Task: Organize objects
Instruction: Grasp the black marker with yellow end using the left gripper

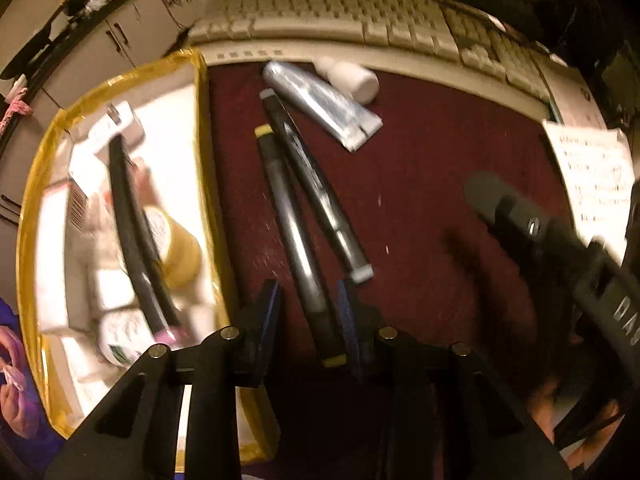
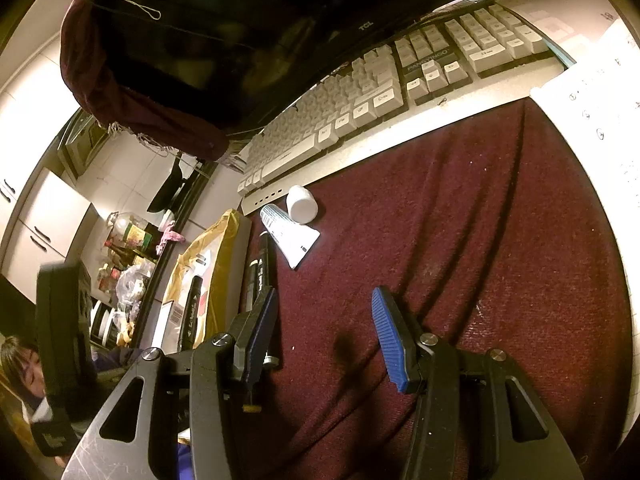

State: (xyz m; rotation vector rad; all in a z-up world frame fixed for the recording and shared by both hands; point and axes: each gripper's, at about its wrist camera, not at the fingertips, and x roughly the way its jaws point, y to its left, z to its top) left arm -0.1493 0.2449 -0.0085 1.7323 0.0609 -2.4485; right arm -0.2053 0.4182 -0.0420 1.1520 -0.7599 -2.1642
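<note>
Two dark markers lie on the maroon cloth [image 1: 420, 184]. One has yellow ends [image 1: 294, 236], the other white ends [image 1: 316, 184]. My left gripper [image 1: 308, 312] is open, its jaws straddling the near end of the yellow-ended marker without touching it. A silver tube [image 1: 320, 104] and a small white bottle [image 1: 352, 78] lie beyond the markers near the keyboard. A yellow-rimmed tray [image 1: 200, 128] at the left holds boxes, bottles and a dark marker. My right gripper [image 2: 324, 336] is open and empty over the cloth; the markers [image 2: 260, 276], tube [image 2: 290, 236] and bottle [image 2: 302, 204] are to its left.
A beige keyboard [image 1: 320, 16] runs along the far edge of the cloth. Printed paper [image 1: 592, 168] lies at the right. The right gripper's body [image 1: 560, 248] shows at the right in the left wrist view. A person's face [image 2: 24, 364] is at the lower left.
</note>
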